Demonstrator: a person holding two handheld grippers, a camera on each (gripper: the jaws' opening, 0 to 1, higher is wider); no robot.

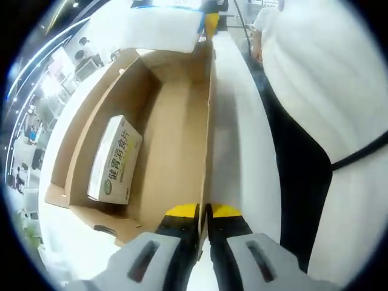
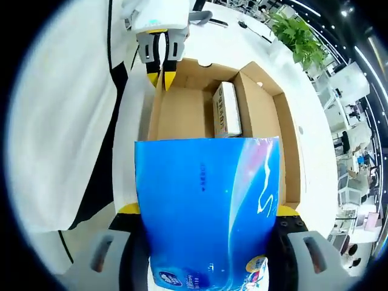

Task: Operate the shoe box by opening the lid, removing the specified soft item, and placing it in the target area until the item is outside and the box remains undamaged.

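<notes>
Right tongs (image 2: 206, 212) were clamped wide on the blue tissue pack (image 2: 206, 206), jaws on its two sides, pack filling the lower centre of the right gripper view with its long axis running up the frame. It sat lifted above the near end of the open shoe box (image 2: 182, 109), so it was already out of the box, not yet set down. Left tongs (image 1: 204, 213) were pinched shut on the box's side wall (image 1: 210, 121), lower centre of the left gripper view, holding the box steady. A small white-and-yellow carton (image 1: 115, 159) lay on the box floor at left. White desk (image 1: 236, 151) ran alongside the wall; my guess was the next move turned on carrying the pack sideways clear of the rim onto the desk, right hand doing it.
</notes>
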